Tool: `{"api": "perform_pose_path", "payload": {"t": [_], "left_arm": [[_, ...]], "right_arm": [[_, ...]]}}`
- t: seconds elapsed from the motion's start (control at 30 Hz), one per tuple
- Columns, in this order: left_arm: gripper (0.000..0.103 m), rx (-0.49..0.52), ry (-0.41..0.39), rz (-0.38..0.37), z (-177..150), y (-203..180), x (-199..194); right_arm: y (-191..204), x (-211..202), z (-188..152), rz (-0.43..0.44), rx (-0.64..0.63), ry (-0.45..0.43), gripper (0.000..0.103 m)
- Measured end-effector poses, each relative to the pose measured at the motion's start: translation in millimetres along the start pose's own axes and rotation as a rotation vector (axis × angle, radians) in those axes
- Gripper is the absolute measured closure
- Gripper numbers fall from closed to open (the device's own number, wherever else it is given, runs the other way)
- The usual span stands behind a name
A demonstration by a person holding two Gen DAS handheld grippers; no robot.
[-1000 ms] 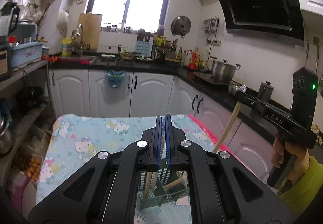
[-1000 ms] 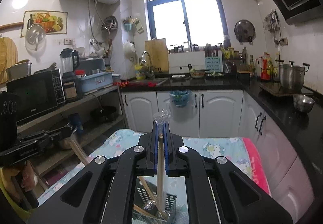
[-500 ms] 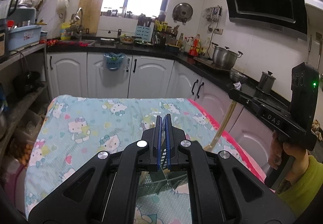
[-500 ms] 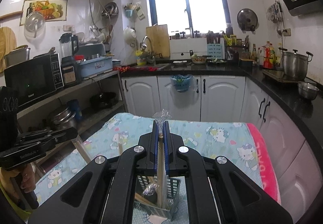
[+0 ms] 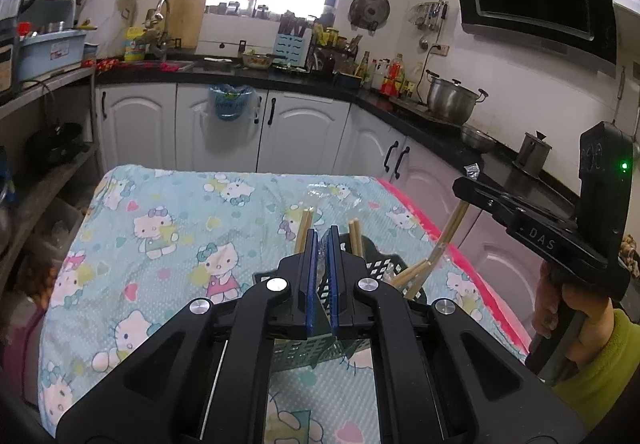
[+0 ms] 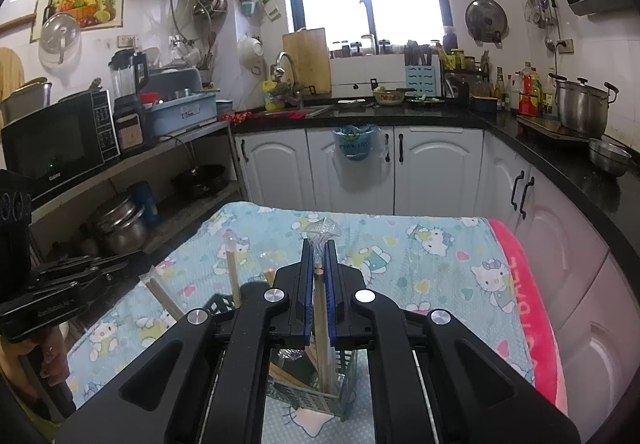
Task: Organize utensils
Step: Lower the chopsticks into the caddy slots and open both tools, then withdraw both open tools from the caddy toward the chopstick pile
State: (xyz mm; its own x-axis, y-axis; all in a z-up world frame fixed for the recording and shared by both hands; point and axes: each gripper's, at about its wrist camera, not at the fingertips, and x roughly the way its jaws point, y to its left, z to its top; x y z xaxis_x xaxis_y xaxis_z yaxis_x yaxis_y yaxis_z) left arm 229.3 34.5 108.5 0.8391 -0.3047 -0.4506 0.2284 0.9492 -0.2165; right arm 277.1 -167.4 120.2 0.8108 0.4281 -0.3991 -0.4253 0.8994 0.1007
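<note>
1. Right gripper [image 6: 319, 264] is clamped on a wrapped pair of chopsticks [image 6: 320, 308], held upright at frame centre so the lower ends drop into the black slotted basket [image 6: 316, 398] below.
2. Left gripper [image 5: 322, 252] looks nearly closed, maybe pinching clear wrap; hard to tell.
3. More chopsticks [image 5: 416, 272] already lean in the basket on the Hello Kitty cloth [image 5: 168, 228].

Daylight pours through the window [image 6: 366, 4] far ahead of both grippers, blown out to plain white with no detail behind the panes. The room is evenly, softly lit, and shadows on the tablecloth [image 5: 168, 244] are faint. Fisheye bending curves the cabinets [image 6: 438, 168] and walls toward black corners. Nearest the lens, the gripper bodies read dark and slightly soft; bolt heads catch small glints.
</note>
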Motion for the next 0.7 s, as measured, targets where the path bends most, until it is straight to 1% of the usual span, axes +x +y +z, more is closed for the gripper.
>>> {"api": "perform_pose_path", "payload": {"t": [0.03, 0.13, 0.2, 0.23, 0.27, 0.3, 0.4, 0.47, 0.53, 0.6, 0.67, 0.7], "left_arm": [[0.101, -0.001, 0.0, 0.001, 0.0, 0.1, -0.1], [0.101, -0.005, -0.002, 0.002, -0.1, 0.8, -1.7], [0.096, -0.01, -0.005, 0.004, -0.7, 2.1, -2.6], [0.09, -0.017, -0.009, 0.0, -1.3, 3.9, -5.2], [0.088, -0.02, -0.012, 0.0, -1.3, 4.4, -6.6], [0.088, -0.024, -0.017, -0.001, -1.5, 5.7, -9.4], [0.08, -0.033, -0.035, -0.005, -2.3, 8.0, -18.6], [0.064, -0.034, -0.052, -0.004, -2.5, 8.2, -26.6], [0.06, -0.036, -0.066, -0.004, -2.7, 8.6, -33.3], [0.055, -0.042, -0.078, -0.005, -3.3, 9.4, -40.0], [0.042, -0.048, -0.088, 0.004, -4.3, 10.7, -44.8], [0.04, -0.05, -0.092, 0.01, -5.3, 11.1, -47.5]], "right_arm": [[0.0, 0.1, -0.2, -0.003, 0.004, 0.005, 0.089], [-2.5, -1.9, -2.8, -0.005, 0.014, 0.01, 0.084], [-5.2, -4.5, -4.8, -0.01, 0.015, 0.01, 0.081], [-6.4, -5.9, -5.7, -0.013, 0.019, 0.01, 0.079], [-6.8, -6.9, -6.1, -0.016, 0.022, 0.01, 0.078], [-7.7, -8.9, -6.7, -0.019, 0.025, 0.01, 0.076], [-9.9, -16.6, -8.1, -0.028, 0.031, 0.001, 0.068], [-9.9, -21.9, -9.1, -0.031, 0.029, -0.005, 0.063], [-9.3, -27.9, -10.2, -0.041, 0.023, -0.011, 0.056], [-8.6, -32.2, -11.6, -0.045, 0.017, -0.013, 0.053], [-6.7, -37.5, -13.7, -0.057, 0.007, -0.015, 0.05], [-5.8, -39.7, -14.7, -0.057, 0.003, -0.015, 0.048]]}}
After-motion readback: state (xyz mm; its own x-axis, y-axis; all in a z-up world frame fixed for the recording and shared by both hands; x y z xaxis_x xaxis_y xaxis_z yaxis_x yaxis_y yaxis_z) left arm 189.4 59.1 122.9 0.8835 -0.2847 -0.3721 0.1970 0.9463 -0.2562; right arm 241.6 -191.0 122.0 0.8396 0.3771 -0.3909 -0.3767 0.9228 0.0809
